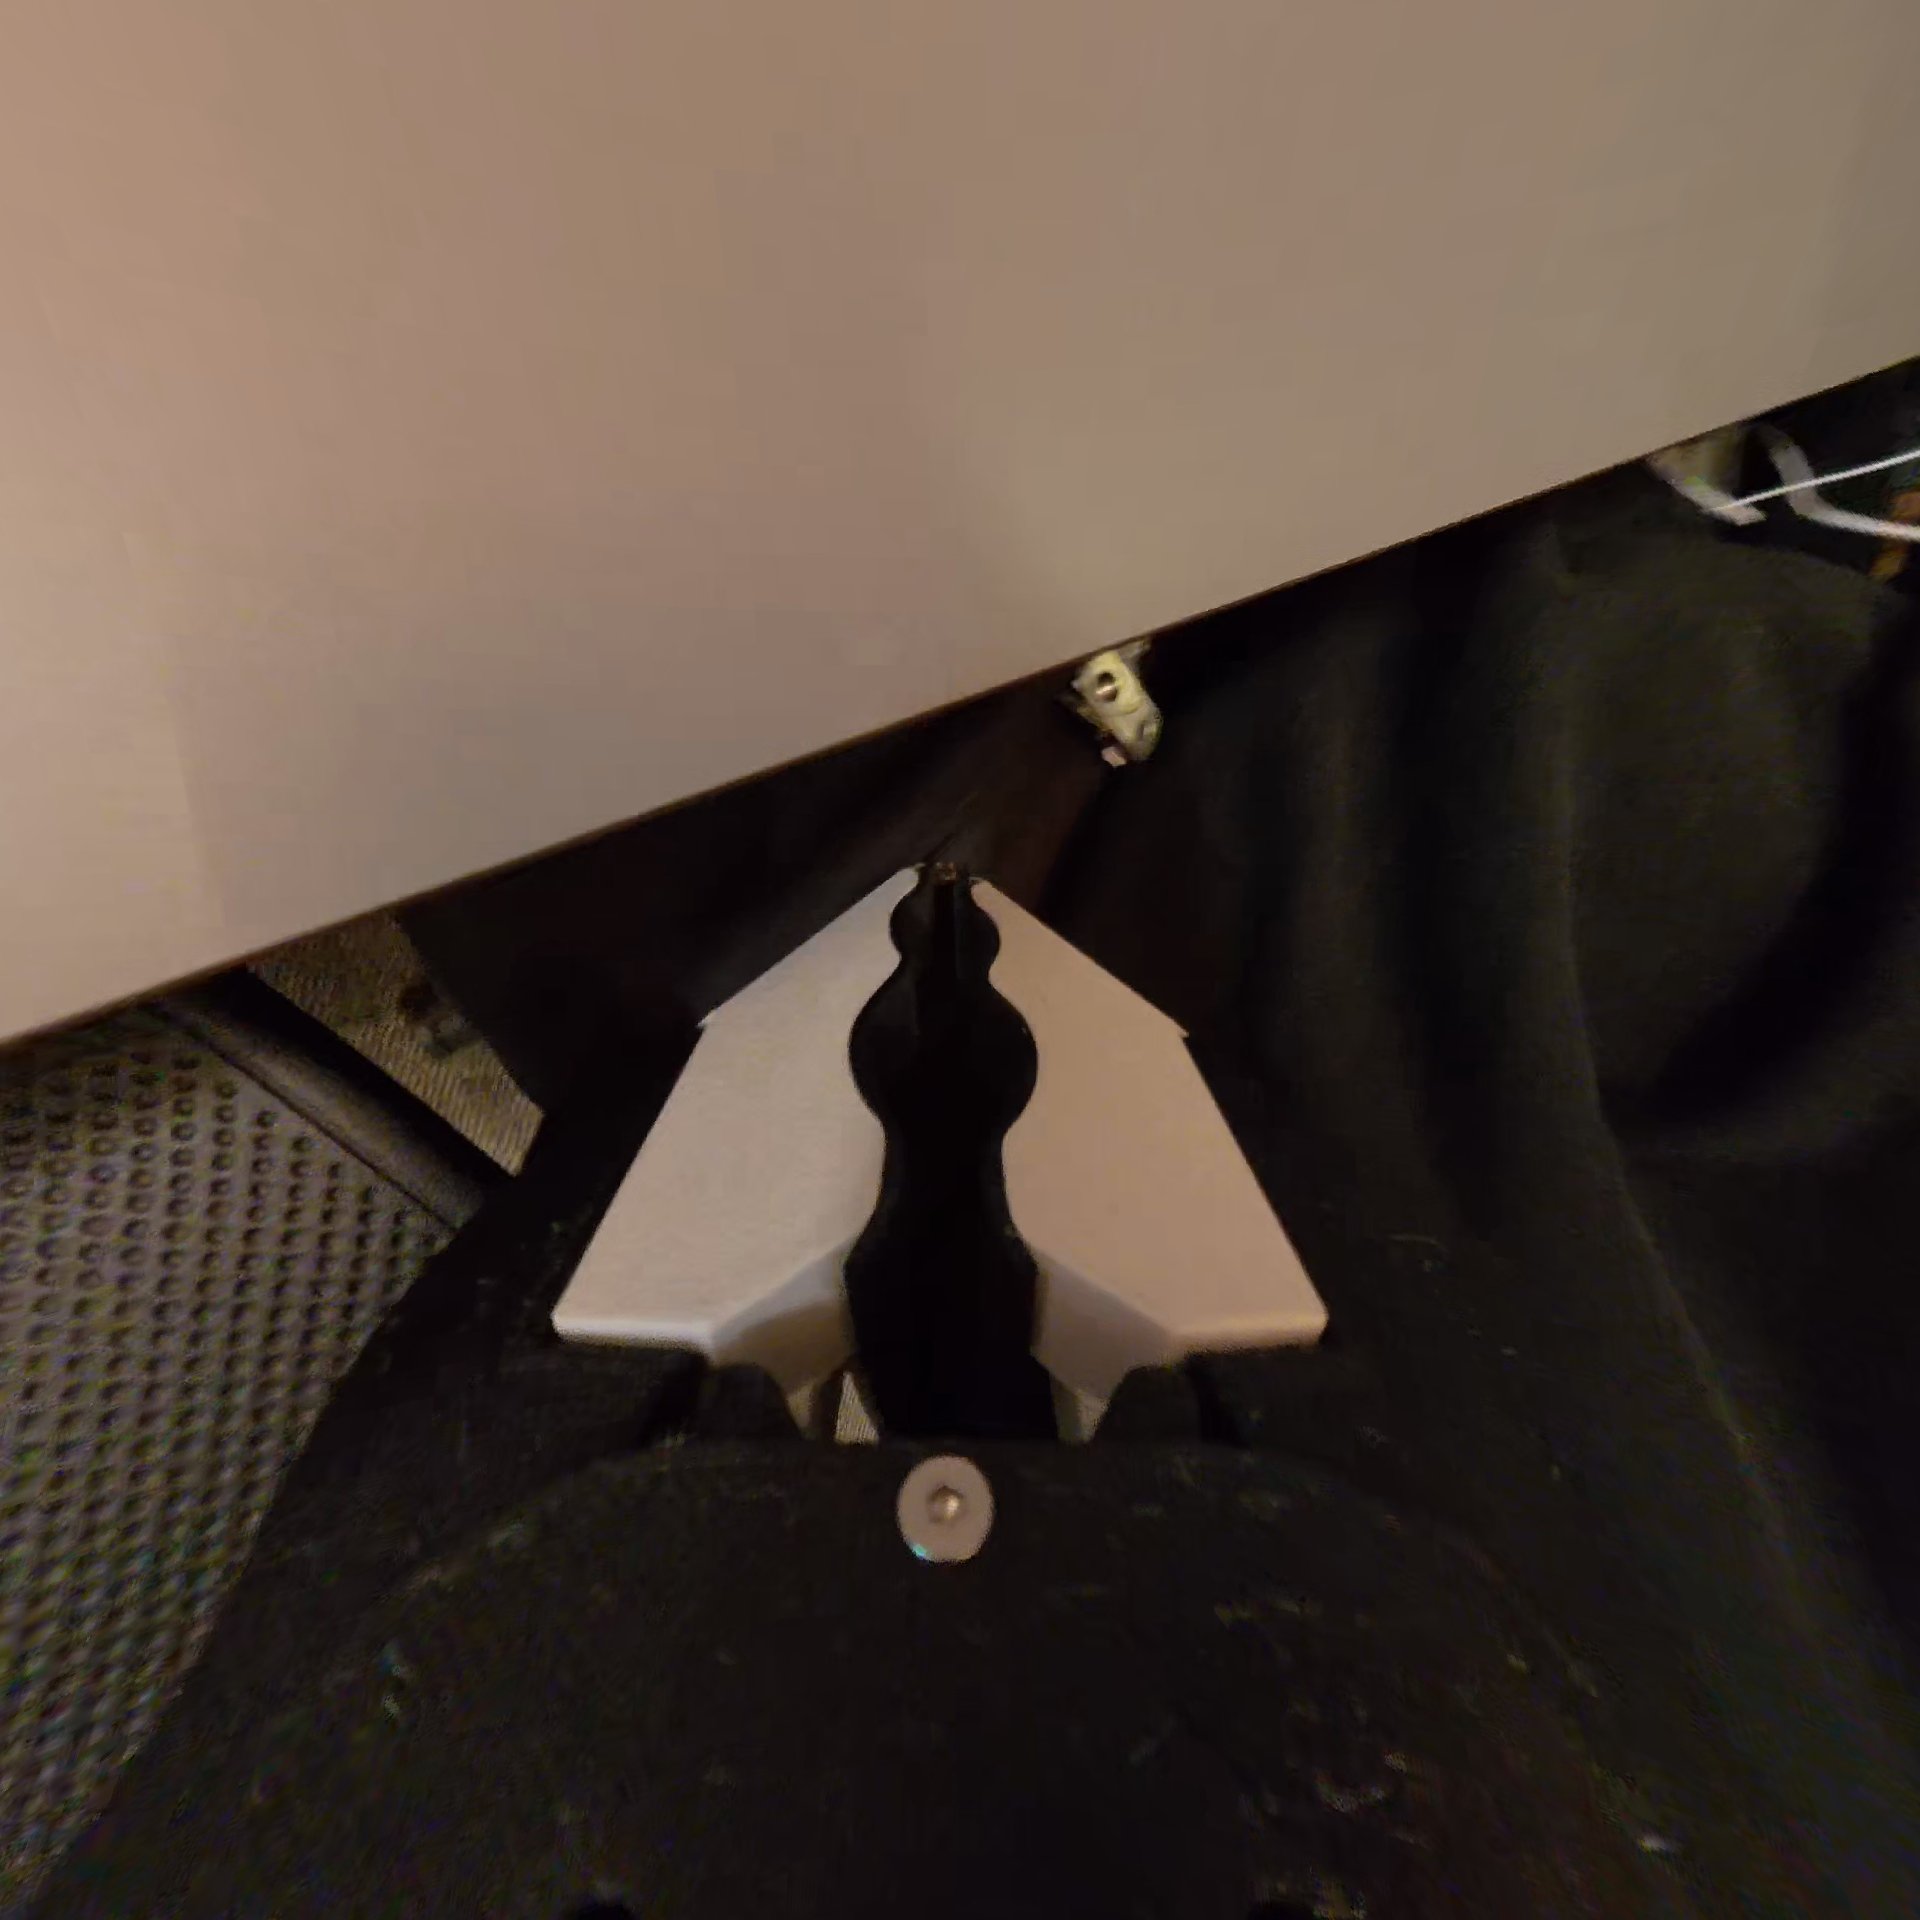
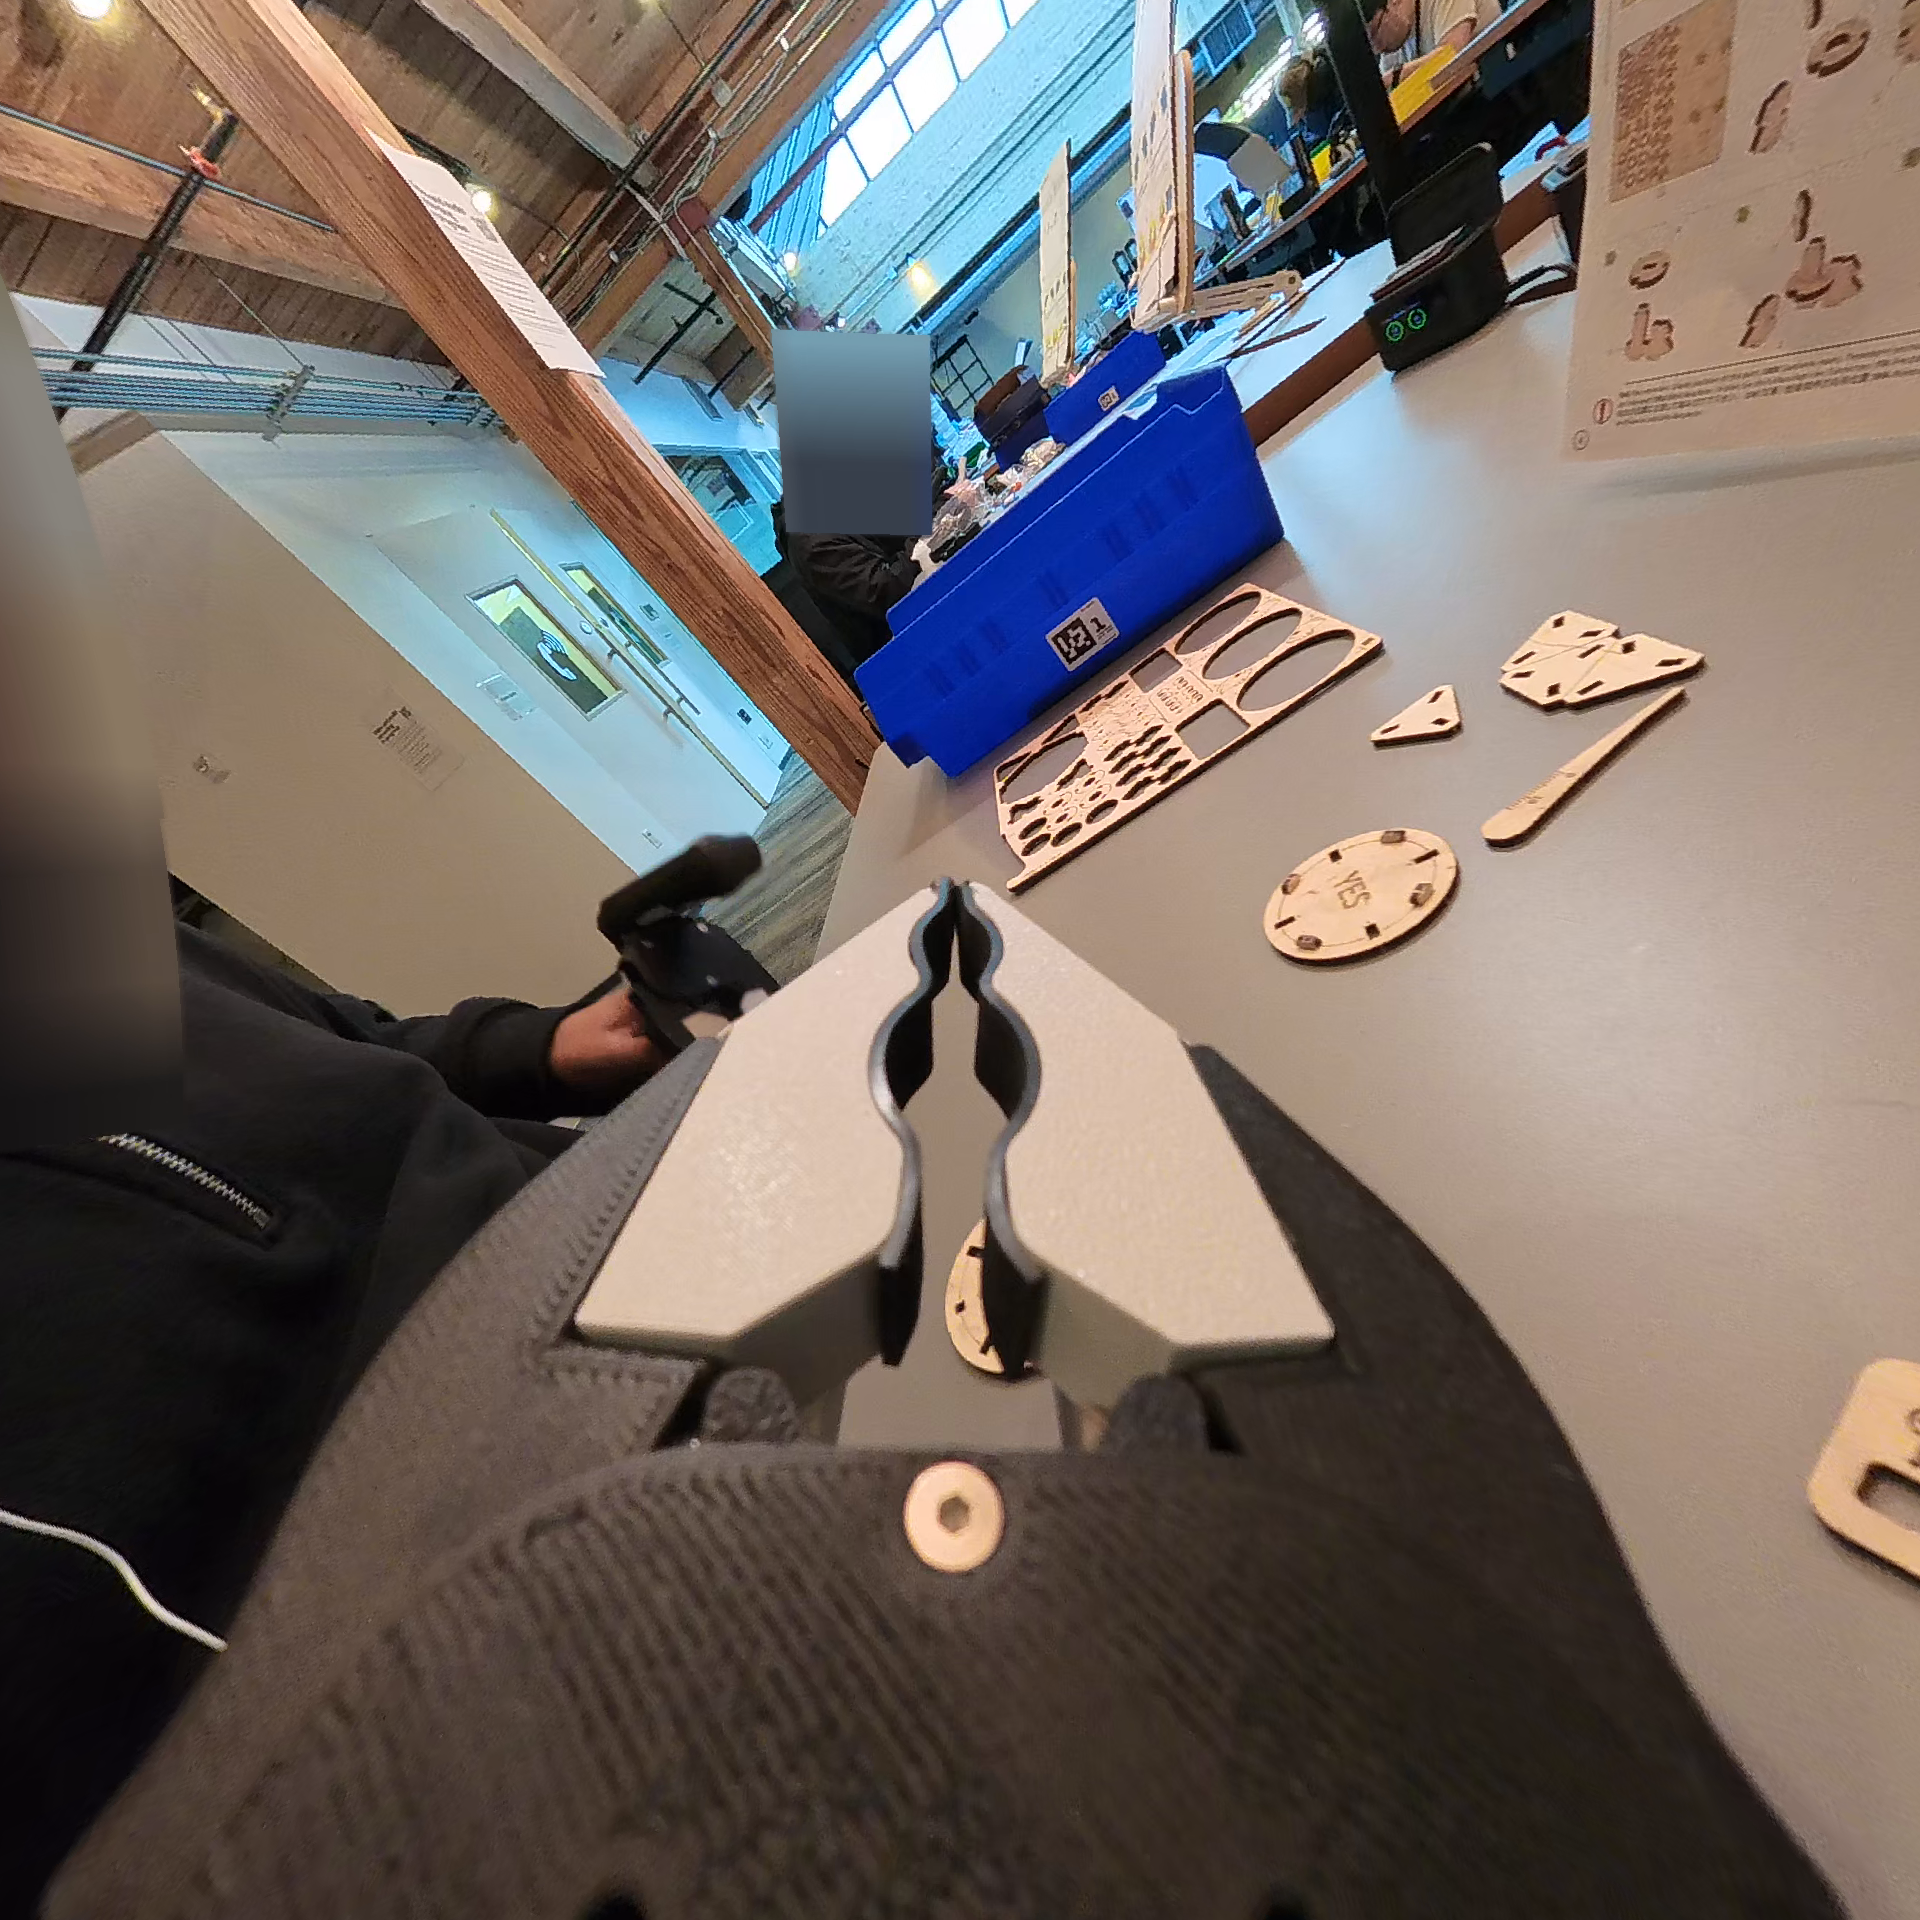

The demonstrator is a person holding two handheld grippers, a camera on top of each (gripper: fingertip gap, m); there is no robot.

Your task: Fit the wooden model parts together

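Left wrist view looks down below the counter, whose pale underside fills the top of the picture. The left hand-held gripper has its two grey fingers pushed together, with the tips meeting. A tiny speck sits right at the tips, too small to tell what it is. Dark black cloth lies around and past the fingers. A small metal bracket shows just under the counter edge, a little beyond the tips. A mat with little round holes lies low on the left.

The right wrist view shows the right hand-held gripper closed too. Its tips touch each other and nothing is between them. It hangs above the near edge of the grey counter. A round wooden piece peeks out on the counter below the fingers. Just past the tips, to the right, lies a wooden disc with small slots around its rim. Beside it is a thin wooden stick. A flat wooden sheet with cut-out holes lies near the tips. A small wooden triangle and a bigger flat wooden piece lie a bit further away. A blue bin stands behind the sheet. To the left, off the counter, a person's hand in a dark sleeve holds the other gripper.
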